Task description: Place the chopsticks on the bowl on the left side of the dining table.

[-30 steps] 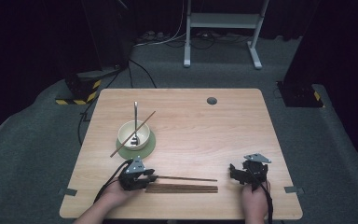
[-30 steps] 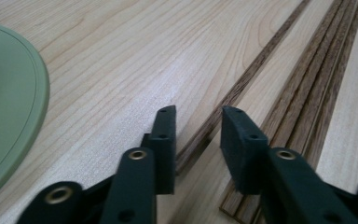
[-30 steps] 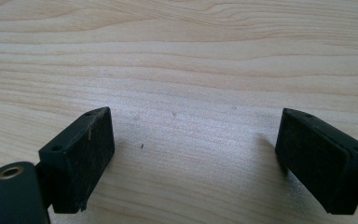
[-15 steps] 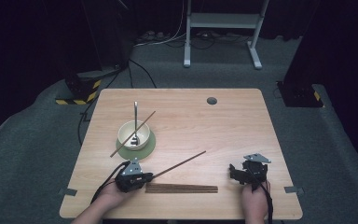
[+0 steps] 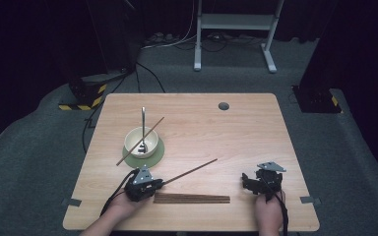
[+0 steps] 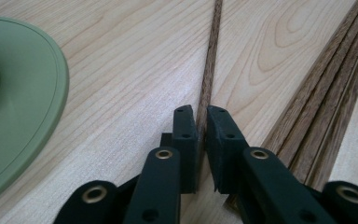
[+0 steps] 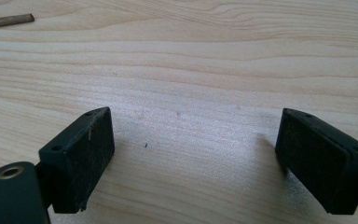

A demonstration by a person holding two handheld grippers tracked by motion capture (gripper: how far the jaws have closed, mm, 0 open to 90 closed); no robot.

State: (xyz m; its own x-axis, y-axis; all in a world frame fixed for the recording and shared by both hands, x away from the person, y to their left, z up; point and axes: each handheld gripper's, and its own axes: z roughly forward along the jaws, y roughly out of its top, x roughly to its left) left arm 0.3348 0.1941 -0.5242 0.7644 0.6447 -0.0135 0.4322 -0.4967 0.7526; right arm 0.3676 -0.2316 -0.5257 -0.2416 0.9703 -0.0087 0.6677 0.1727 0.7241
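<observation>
While the left gripper (image 5: 150,186) clamps 1 chopstick (image 5: 189,171) at its near end, tip angled off the pile (image 5: 192,198), 1 stick (image 5: 140,141) already lies across the bowl (image 5: 140,142); est. rest still to move. Right gripper (image 5: 256,184): jaws wide, empty, on table (image 5: 226,132). Left gripper view adds pad contact w/ the stick.

1 brown chopstick (image 5: 189,171), angled, tip raised
</observation>
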